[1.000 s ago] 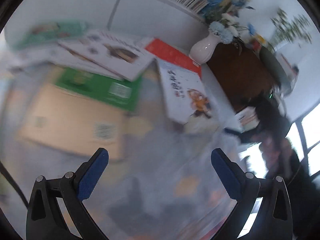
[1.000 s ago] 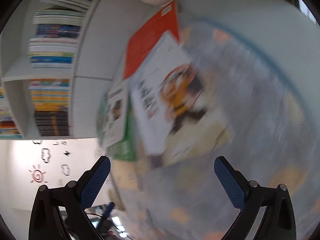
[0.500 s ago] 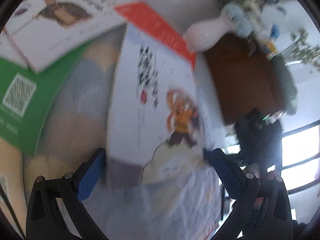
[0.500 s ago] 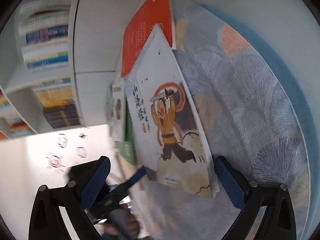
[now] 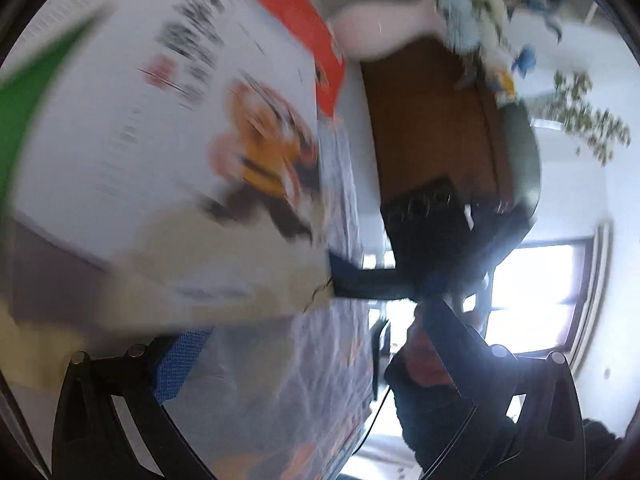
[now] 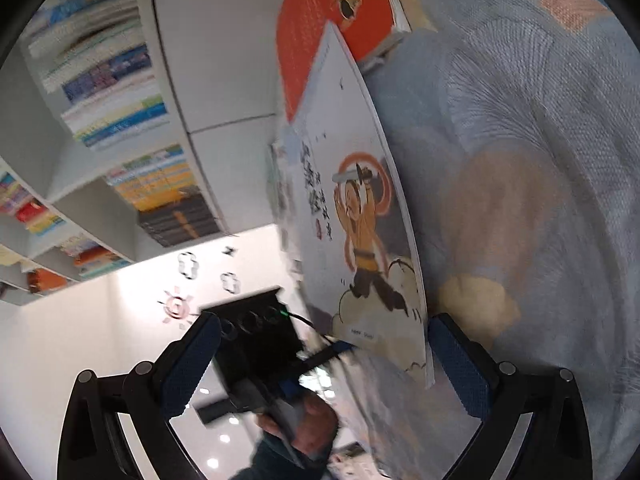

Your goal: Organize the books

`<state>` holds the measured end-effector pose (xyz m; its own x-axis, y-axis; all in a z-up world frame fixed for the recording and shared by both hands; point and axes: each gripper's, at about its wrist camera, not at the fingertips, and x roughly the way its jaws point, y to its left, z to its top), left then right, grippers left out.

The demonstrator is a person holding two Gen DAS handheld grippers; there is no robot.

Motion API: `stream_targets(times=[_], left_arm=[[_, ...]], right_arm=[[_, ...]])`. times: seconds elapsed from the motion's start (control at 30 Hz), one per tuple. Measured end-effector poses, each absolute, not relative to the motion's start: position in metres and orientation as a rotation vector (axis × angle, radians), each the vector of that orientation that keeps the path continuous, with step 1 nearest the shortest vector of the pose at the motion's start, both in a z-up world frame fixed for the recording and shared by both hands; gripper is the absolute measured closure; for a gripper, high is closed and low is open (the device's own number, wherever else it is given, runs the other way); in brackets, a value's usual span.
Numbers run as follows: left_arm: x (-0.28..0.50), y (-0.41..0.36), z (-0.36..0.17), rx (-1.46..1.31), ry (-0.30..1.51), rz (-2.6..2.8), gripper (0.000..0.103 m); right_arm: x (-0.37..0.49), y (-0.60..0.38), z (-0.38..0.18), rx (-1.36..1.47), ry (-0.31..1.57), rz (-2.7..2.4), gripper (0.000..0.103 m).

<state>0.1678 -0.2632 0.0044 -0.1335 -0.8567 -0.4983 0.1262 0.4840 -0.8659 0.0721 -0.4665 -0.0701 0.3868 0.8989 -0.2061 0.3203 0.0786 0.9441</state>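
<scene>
1. Bookshelves (image 6: 132, 92) line the wall behind a worktop (image 6: 540, 160) under a patterned blue cloth.
2. Big change from a second ago: both grippers closed in on the white picture book (image 6: 360, 220), which sat well off then.
3. It lies on the cloth, overlapping the orange book (image 6: 332, 12).
4. Left gripper (image 5: 312, 344) and right gripper (image 6: 324, 364) both gape, bracketing its near corners. Pickup looks imminent.

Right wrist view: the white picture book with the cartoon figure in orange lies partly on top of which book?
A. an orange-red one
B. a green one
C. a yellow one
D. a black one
A: the white picture book's far corner overlaps the orange-red book lying on the pale blue patterned cloth.
</scene>
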Motion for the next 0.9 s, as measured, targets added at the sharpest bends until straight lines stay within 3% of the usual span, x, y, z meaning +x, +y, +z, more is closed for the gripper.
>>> stream_targets(times=[0.1, 0.33, 0.63, 0.9], left_arm=[[0.157, -0.279, 0.008, -0.599, 1.448, -0.950, 0.001], [0.164, -0.255, 0.000, -0.828, 1.471, -0.808, 0.001], [0.126, -0.279, 0.092, 0.007, 1.135, -0.356, 0.001], [0.128, -0.264, 0.094, 0.063, 1.079, -0.305, 0.001]], right_arm=[[0.062, -0.472, -0.081, 1.670, 1.069, 0.684, 0.000], [0.038, -0.479, -0.081, 1.666, 1.008, 0.639, 0.000], [0.043, -0.462, -0.068, 1.476, 1.085, 0.499, 0.000], [0.048, -0.452, -0.065, 1.351, 1.148, 0.415, 0.000]])
